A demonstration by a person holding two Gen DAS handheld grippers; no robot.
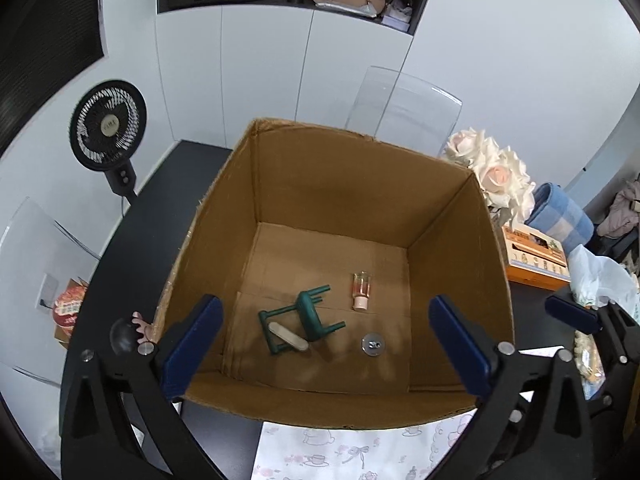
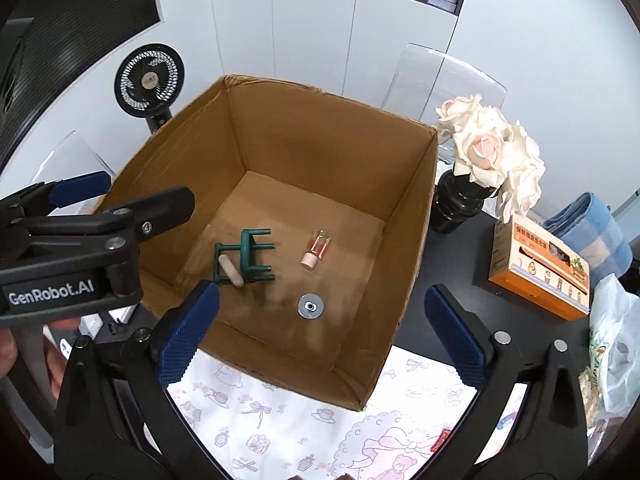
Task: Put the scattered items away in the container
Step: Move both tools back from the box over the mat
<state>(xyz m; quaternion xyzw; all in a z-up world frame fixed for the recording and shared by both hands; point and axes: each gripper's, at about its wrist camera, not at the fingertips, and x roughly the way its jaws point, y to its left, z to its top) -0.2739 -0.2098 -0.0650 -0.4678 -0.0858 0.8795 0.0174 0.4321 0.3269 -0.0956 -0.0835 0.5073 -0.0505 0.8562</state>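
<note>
On the black table (image 1: 120, 248) stands the cardboard box (image 1: 320, 184), holding a green toy stool (image 1: 310, 314), small bottle (image 1: 361, 290) and metal disc (image 1: 373, 344). Both my left gripper (image 1: 326, 344) and right gripper (image 2: 320, 330) hang spread wide, empty. White cabinets (image 1: 260, 72) and a black fan (image 1: 108, 124) stand behind.

Plain brown cardboard box (image 1: 452, 248), dark green mini stool (image 1: 310, 316) inside, blue-padded grippers, and a white cloth (image 2: 280, 420) with pink teacup-and-bow print.

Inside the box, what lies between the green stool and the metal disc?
Nothing: bare cardboard floor separates the green stool from the metal disc in the box. Both wrist views show this gap clearly; the small bottle lies off to the side.
</note>
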